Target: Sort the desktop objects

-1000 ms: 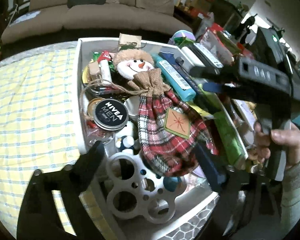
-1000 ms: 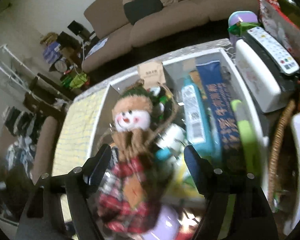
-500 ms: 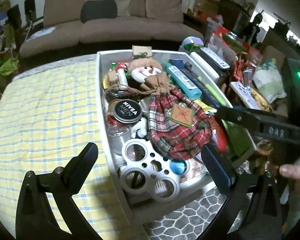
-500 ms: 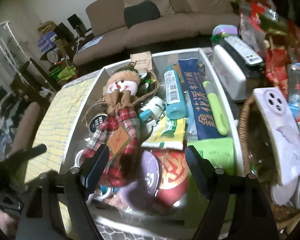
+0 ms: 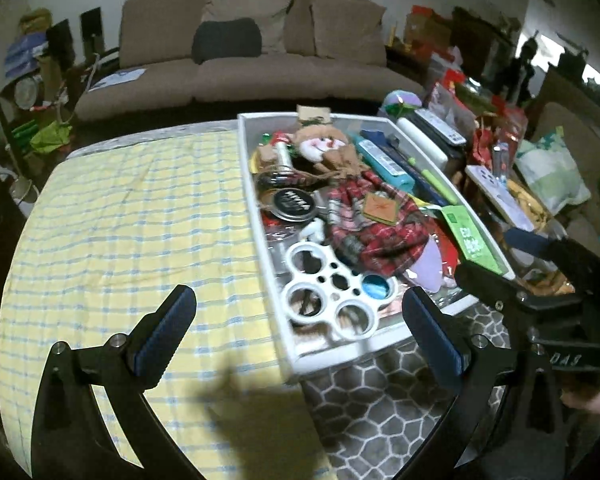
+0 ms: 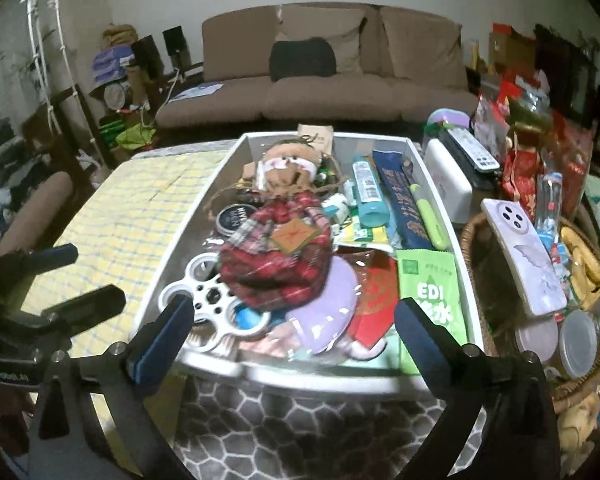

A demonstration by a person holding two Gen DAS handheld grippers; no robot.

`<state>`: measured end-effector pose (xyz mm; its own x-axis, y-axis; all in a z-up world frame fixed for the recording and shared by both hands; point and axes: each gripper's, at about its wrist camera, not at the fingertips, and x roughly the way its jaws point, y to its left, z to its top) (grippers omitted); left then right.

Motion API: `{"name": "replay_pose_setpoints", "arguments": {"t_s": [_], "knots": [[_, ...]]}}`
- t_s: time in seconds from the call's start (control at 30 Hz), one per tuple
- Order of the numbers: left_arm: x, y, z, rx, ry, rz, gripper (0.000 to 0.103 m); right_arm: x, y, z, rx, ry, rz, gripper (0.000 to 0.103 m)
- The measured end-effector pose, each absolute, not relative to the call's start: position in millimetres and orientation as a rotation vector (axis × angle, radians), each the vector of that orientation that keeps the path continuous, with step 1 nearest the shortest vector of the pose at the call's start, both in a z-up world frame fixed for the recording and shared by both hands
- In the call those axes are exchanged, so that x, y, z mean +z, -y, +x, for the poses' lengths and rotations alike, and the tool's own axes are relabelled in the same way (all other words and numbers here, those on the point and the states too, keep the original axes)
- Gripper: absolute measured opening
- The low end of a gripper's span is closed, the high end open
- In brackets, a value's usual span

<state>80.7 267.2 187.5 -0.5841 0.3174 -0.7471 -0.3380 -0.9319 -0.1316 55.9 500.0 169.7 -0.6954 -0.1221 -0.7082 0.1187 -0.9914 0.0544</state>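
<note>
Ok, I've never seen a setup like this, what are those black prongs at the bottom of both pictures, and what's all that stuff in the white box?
There is no robot. A person holds a two-fingered grabbing tool in each hand, with a camera on each looking along its fingers. One picture is from the left tool, the other from the right tool. Both hold nothing; the right one's jaws are opening. Ahead sits a white bin of clutter: a snowman doll, a dark round tin, a teal bottle, a green packet. Beside it lies a yellow checked cloth.

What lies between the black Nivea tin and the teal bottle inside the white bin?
The snowman doll in its plaid dress lies between the Nivea tin and the teal bottle, in the white bin. Both wrist views show this.
</note>
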Motion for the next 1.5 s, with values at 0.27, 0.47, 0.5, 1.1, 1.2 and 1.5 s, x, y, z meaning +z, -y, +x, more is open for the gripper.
{"name": "replay_pose_setpoints", "arguments": {"t_s": [0.27, 0.47, 0.5, 1.1, 1.2, 1.5], "knots": [[184.6, -195.8, 93.9, 2.612, 0.001, -1.162, 0.103, 155.9, -447.5, 70.8, -2.723, 0.069, 1.171, 0.103], [162.2, -122.4, 95.3, 2.698, 0.052, -1.197, 0.103, 142.7, -388.0, 77.5, -2.647, 0.138, 1.128, 0.103], [156.0, -110.9, 94.7, 2.712, 0.051, -1.210, 0.103, 140.4, -374.3, 77.6, -2.640, 0.128, 1.118, 0.103], [48.5, -1.5, 51.4, 2.757, 0.096, -1.389, 0.103, 34.1, -247.8, 29.1, -2.583, 0.051, 1.268, 0.103], [35.6, 2.3, 45.1, 2.738, 0.111, -1.412, 0.103, 15.9, -243.1, 19.6, -2.596, 0.046, 1.309, 0.103], [5.7, -5.6, 37.3, 2.711, -0.003, -1.473, 0.103, -9.0, -233.2, 6.6, -2.660, -0.007, 1.329, 0.103]]}}
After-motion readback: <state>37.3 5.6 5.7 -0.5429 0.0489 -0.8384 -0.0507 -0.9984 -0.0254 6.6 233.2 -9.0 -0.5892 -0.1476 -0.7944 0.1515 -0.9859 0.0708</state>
